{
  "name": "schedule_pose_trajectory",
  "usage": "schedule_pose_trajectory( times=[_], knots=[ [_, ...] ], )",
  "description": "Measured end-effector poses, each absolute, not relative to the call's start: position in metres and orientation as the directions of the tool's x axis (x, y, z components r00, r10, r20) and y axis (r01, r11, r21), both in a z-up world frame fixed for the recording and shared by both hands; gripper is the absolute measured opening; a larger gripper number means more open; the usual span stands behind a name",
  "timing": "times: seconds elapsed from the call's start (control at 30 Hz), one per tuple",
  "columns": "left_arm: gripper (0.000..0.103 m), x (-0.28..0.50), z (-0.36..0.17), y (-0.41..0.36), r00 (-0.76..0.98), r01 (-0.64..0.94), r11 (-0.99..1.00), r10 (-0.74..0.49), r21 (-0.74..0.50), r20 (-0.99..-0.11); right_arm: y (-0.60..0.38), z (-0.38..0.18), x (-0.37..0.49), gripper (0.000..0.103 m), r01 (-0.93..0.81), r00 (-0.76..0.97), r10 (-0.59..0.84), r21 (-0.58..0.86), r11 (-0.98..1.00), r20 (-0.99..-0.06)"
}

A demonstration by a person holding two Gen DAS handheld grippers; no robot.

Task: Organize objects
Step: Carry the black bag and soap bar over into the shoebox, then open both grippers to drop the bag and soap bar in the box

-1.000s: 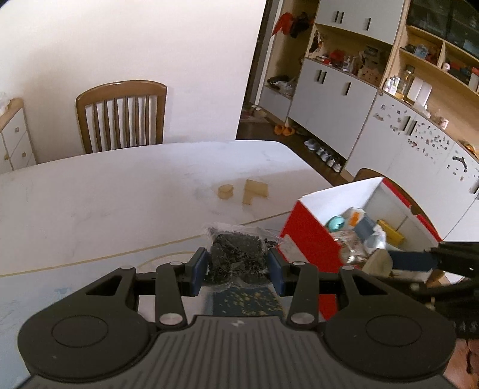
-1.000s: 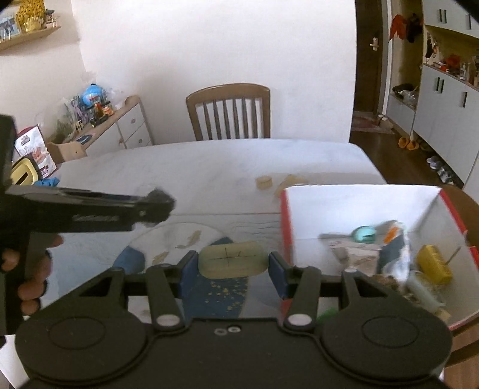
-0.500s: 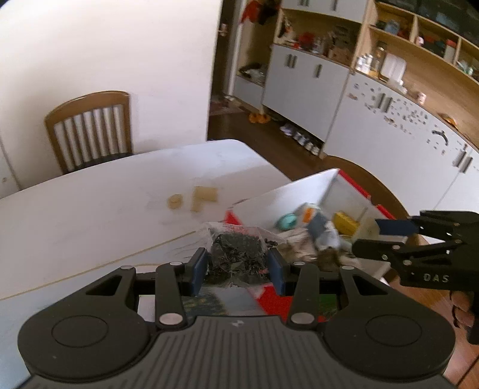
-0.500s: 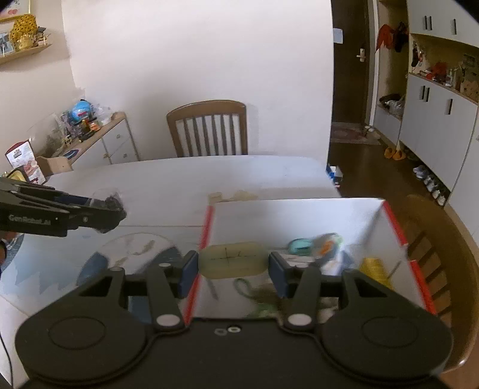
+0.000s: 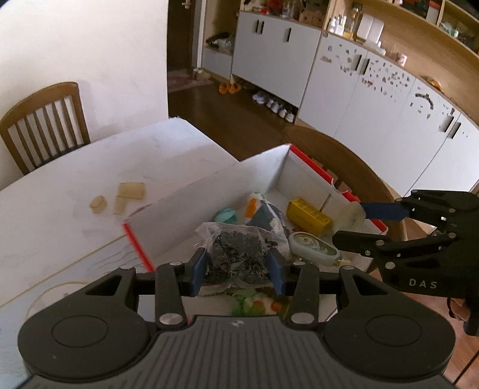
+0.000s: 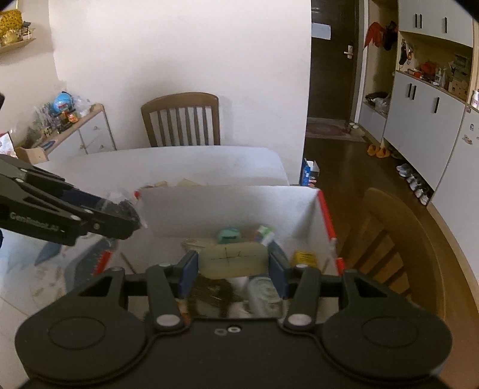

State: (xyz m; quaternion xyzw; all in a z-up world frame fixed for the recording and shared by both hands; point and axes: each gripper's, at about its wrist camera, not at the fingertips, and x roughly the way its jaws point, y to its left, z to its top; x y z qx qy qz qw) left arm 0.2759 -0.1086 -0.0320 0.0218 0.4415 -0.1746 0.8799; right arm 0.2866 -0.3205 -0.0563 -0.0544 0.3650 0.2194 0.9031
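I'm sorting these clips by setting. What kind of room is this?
Most likely a home dining area: a white dining table with wooden chairs, shoes lined up under grey cabinets, and cluttered open shelves.

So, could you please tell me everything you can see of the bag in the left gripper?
The bag is a small clear plastic pouch, crinkled, packed with dark, flaky bits. The left gripper pinches it between its blue pads, so it hangs above the open white box. Its sealed top edge points away from the camera. It touches only the pads.
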Motion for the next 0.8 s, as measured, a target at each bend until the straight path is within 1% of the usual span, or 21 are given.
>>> schedule_pose_trajectory(
  times=[0.3, 0.47, 0.8],
  knots=[
    [0.043, 0.315, -0.072, -0.135, 0.493, 0.301, 0.948, -0.247, -0.103, -0.834, -0.324, -0.088, 0.305, 0.05, -0.502, 0.537, 0.353, 0.045, 0.863, -0.766],
    [0.043, 0.335, -0.095, -0.142, 0.458, 0.272, 0.957, -0.218, -0.097, -0.862, -0.318, -0.104, 0.314, 0.05, -0.524, 0.506, 0.349, 0.04, 0.851, -0.788],
    [0.044, 0.345, -0.12, -0.154, 0.429, 0.285, 0.953, -0.222, -0.102, -0.876, -0.313, -0.131, 0.332, 0.05, -0.552, 0.464, 0.332, 0.024, 0.833, -0.821]
  ],
)
